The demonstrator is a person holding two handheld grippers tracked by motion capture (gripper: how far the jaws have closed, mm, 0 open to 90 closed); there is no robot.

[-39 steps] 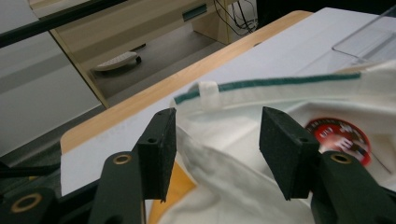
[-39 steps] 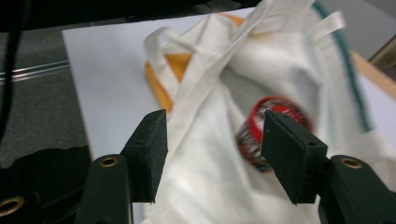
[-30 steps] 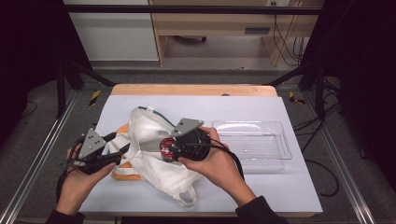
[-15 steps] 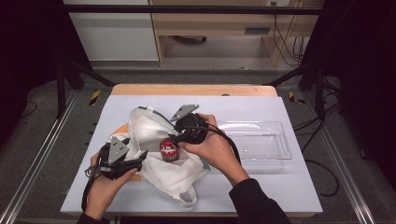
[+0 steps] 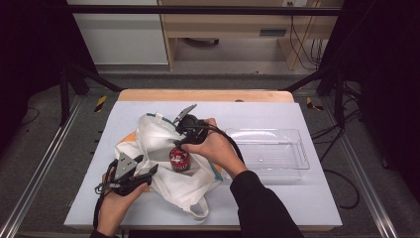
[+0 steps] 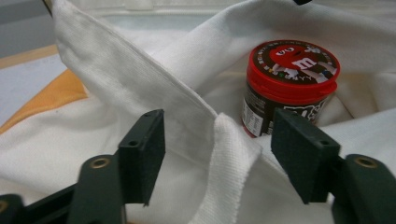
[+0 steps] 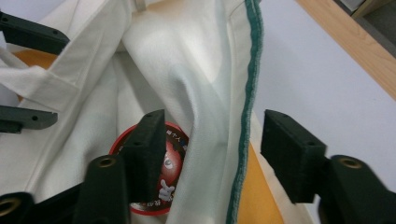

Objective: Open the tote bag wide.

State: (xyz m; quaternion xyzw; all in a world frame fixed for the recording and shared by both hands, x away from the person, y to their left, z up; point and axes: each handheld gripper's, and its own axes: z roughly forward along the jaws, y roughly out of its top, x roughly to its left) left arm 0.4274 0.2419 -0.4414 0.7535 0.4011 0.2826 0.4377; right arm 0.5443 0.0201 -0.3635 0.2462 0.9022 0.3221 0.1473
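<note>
Cloth fills most of what I see: a white tote bag [image 5: 168,163] lies crumpled on the pale counter [image 5: 307,198], with a red-lidded candy jar [image 5: 179,159] standing upright inside its open mouth. From the high view, my left hand-held gripper [image 5: 148,171] sits at the bag's near left edge, pointing toward the jar, while my right hand-held gripper [image 5: 182,130] comes in from the far side, over the upper rim of the bag. Looking along the left hand-held gripper [image 6: 217,158], I see its jaws standing apart with a folded hem of the bag [image 6: 187,107] and a strap rising between them; the pads do not press on the cloth, and the jaws have just been closing. The jar [image 6: 289,86] stands just beyond, nearer the right jaw, its lid printed with cartoon figures. Along the right hand-held gripper [image 7: 212,156], the jaws also stand apart, having just been closing, with a fold of the bag [image 7: 201,93] and its green-stitched edge [image 7: 247,93] between them, not pinched. The jar lid [image 7: 163,177] shows behind the left jaw, partly covered by cloth. An orange sheet [image 7: 254,186] lies under the bag. A clear plastic tray [image 5: 270,148] rests on the counter to the right, just beside the bag.
</note>
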